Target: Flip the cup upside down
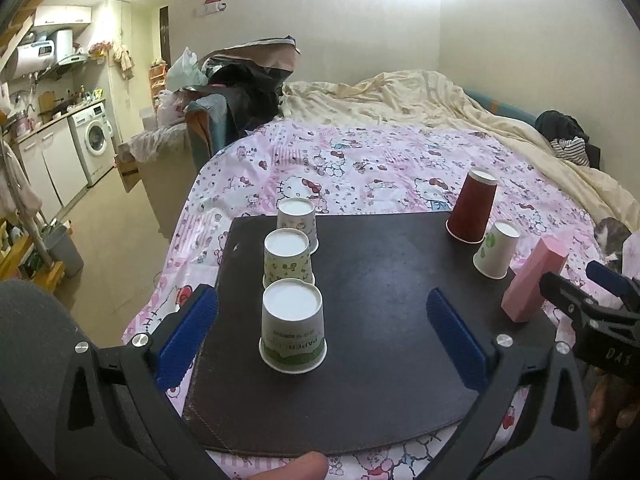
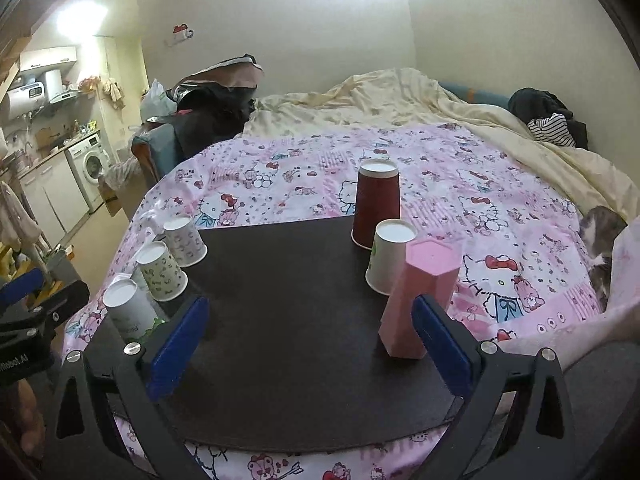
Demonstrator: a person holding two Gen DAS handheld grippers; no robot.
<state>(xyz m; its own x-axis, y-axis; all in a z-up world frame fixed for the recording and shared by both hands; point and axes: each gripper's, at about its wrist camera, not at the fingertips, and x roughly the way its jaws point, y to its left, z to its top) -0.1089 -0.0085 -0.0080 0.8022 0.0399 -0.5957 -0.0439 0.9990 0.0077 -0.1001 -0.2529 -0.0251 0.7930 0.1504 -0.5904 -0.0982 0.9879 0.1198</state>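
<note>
Both hand-held grippers, left (image 1: 320,336) and right (image 2: 308,344), gape empty over a dark mat (image 1: 380,320). Six cups stand inverted, the nearest (image 1: 293,328) between left jaws. Beyond: pink sheet (image 1: 380,168), bed (image 1: 420,100), washing machine (image 1: 94,140).

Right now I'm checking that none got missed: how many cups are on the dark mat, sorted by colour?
Pale patterned paper cups: 4
Red cup: 1
Pink hexagonal cup: 1
Total: 6, all upside down on the dark mat
</note>
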